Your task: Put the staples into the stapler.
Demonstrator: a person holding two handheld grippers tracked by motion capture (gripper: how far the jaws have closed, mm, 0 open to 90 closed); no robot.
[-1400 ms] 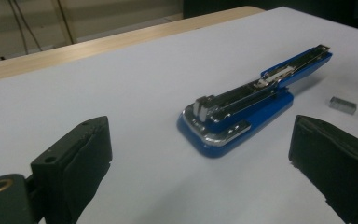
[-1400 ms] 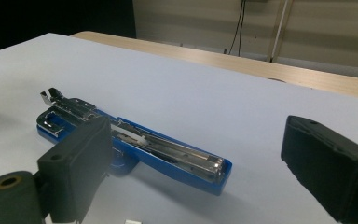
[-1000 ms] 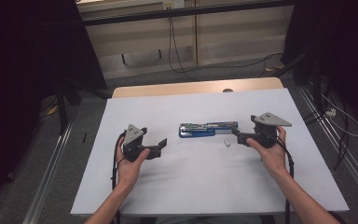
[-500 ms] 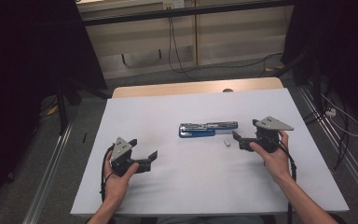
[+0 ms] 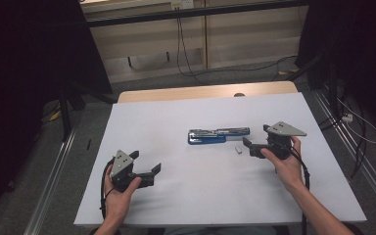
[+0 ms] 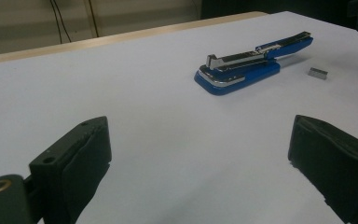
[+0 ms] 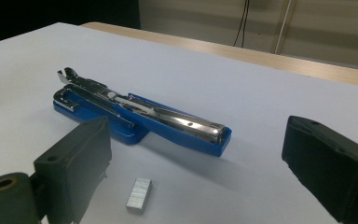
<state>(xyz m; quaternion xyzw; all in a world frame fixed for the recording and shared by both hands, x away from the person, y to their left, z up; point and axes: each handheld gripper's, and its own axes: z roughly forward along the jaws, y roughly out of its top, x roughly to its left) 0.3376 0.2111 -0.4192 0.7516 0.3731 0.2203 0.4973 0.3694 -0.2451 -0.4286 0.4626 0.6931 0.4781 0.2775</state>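
A blue stapler (image 5: 219, 135) lies on the white table top (image 5: 186, 112), its metal staple channel showing. A small strip of staples (image 5: 239, 150) rests just right of it. My right gripper (image 5: 252, 142) is open beside the strip, its jaws pointing left at the stapler. In the right gripper view the stapler (image 7: 140, 114) lies beyond the jaws and the strip (image 7: 139, 193) sits between them, untouched. My left gripper (image 5: 146, 161) is open near the front left, well away from the stapler. In the left gripper view the stapler (image 6: 242, 65) and the strip (image 6: 317, 73) lie far ahead.
A wooden table edge (image 5: 205, 91) shows along the back of the white top. Cables (image 5: 186, 58) trail over the floor behind, and metal rails (image 5: 54, 176) run along both sides. Dark curtains flank the table.
My left gripper has drawn back from near the stapler toward the front left of the table, still open. The right gripper has hardly moved.
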